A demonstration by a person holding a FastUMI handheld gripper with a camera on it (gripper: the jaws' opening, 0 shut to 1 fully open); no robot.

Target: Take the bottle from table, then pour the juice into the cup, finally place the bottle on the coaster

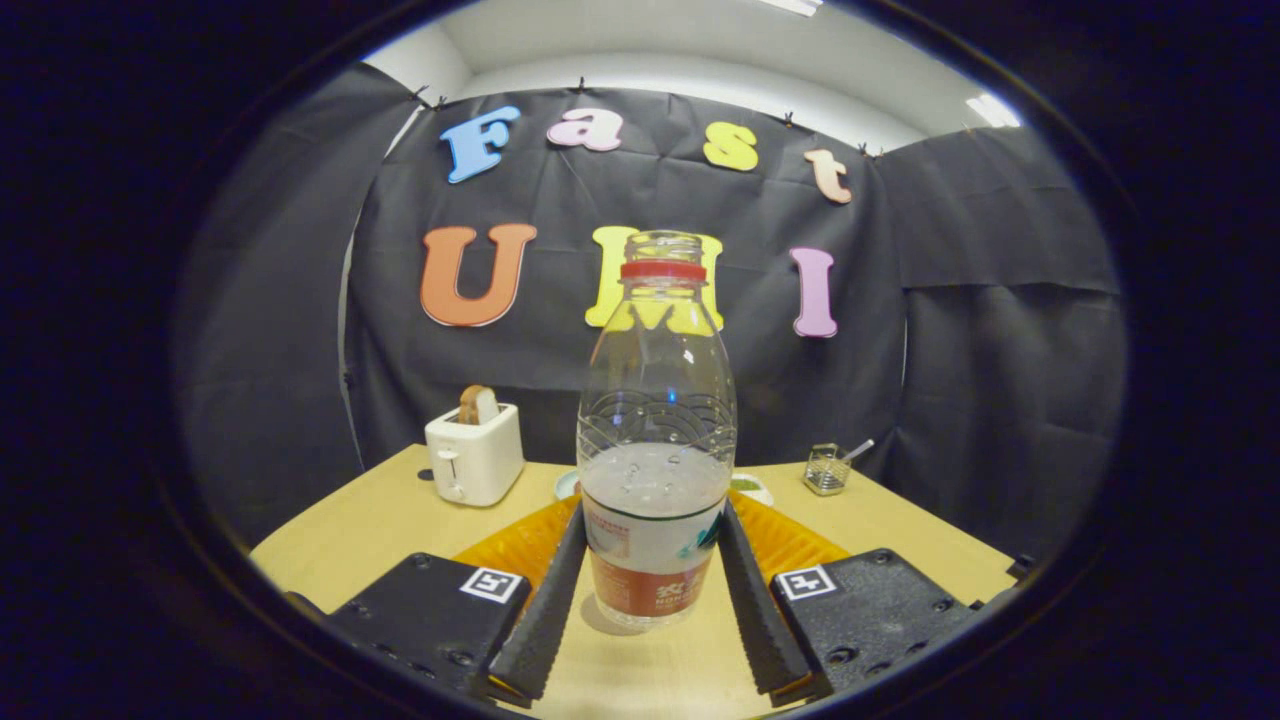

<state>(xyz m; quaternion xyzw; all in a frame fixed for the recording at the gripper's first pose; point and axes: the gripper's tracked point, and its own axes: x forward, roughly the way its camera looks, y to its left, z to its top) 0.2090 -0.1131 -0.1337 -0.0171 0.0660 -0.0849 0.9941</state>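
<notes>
1. We see the bottle (655, 440) standing upright on the desk (400, 520), between the two fingers of the hand-held gripper (655, 540). It holds clear liquid to roughly the midpoint of its body; droplets cling to the wall above the liquid line.
2. The bottle is clear plastic, uncapped, with a red ring below its mouth, an embossed wave pattern round the body, and a white-and-red label on the lower part.
3. The hand-held gripper's fingers (548, 610) flank the bottle's labelled lower part; each tip lies right against its outline, but we cannot tell whether they press on it.
4. An orange mat (515, 545) lies on the desk just behind the bottle, showing on both sides of it.
5. A white toaster (474, 455) with a slice of bread (478, 405) standing in its slot sits well beyond the left finger.
6. A small wire basket (827, 468) with a handle or utensil sticking out sits far off beyond the right finger.
7. Edges of a pale dish (752, 488) peek out behind the bottle; its contents are too hidden to tell.
</notes>
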